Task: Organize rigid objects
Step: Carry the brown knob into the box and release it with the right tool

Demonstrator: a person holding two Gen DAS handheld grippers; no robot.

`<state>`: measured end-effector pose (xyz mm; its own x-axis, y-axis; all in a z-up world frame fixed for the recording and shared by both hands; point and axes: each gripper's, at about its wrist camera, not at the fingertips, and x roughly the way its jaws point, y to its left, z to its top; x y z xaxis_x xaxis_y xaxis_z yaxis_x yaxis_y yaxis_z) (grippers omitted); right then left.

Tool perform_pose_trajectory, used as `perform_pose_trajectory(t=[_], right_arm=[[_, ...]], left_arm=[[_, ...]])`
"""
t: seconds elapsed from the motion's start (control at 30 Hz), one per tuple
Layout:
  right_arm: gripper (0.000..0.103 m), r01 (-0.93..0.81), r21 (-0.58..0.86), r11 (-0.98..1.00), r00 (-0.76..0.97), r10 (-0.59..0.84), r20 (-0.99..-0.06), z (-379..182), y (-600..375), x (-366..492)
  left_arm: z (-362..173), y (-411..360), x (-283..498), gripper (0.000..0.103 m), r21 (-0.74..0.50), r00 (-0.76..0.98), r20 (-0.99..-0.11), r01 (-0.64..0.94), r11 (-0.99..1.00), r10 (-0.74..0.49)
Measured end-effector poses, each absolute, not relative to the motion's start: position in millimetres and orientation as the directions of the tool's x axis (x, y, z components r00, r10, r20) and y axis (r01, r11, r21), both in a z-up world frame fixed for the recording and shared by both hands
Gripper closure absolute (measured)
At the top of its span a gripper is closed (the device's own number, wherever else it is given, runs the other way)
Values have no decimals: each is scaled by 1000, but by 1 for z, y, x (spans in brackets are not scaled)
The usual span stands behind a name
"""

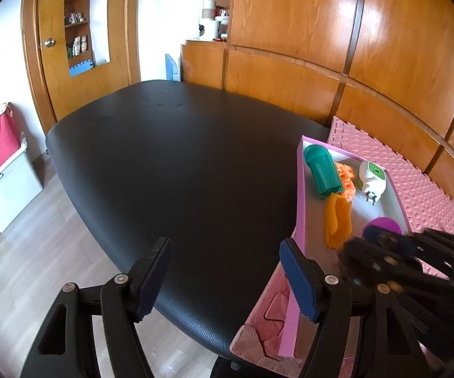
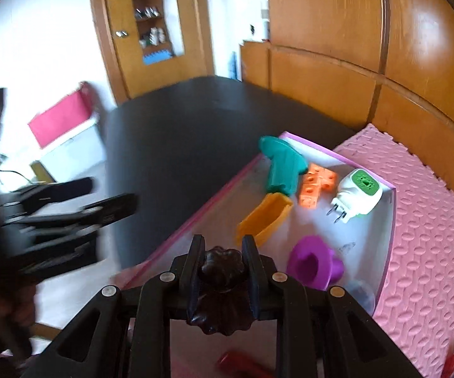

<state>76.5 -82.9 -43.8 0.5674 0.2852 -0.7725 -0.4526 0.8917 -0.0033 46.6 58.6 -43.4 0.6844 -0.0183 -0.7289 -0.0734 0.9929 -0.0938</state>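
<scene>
Our right tongs (image 2: 222, 275) clench a dark brown carved piece (image 2: 222, 289) above the near end of the pink-rimmed box (image 2: 387, 220), just beside the purple cup (image 2: 312, 263). Our left tongs (image 1: 225, 278) hang released over the black worktop (image 1: 179, 157).

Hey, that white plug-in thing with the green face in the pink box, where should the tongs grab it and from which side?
Grip the white plug-in device across its rounded white body, coming down from above. It lies on its side in the pink box, metal prongs pointing toward the camera, green face toward the far wall. Keep off the thin prongs; the body probably gives the surest hold.
</scene>
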Motion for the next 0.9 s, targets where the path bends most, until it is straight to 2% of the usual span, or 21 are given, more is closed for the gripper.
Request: perform_pose_trajectory(t=[0.1, 0.23, 0.37, 0.5, 0.53, 0.9], right_arm=[[80, -410, -42, 911, 592, 231, -772, -55, -87, 91], [79, -370, -2, 929, 590, 233, -773, -55, -96, 101], [66, -371, 51, 927, 567, 270, -778, -51, -104, 101], [45, -360, 110, 927, 569, 311, -762, -41, -114, 96], [43, -356, 115, 927, 572, 314, -758, -39, -113, 97], [42, -302, 153, 941, 645, 320, -694, -5, -140, 70]], left_arm=[[-45, 58, 46, 32, -101, 681, -732, -71, 992, -26], [-46, 57, 47, 32, -106, 677, -735, -64, 992, -35], [-46, 55, 47, 32, -107, 676, -735, -56, 993, -41], [-45, 54, 46, 32, -111, 679, -733, -59, 992, -42], [-44, 53, 45, 32, -110, 681, -731, -58, 992, -41], [-26, 40, 37, 32, -95, 718, -694, -22, 995, -51]])
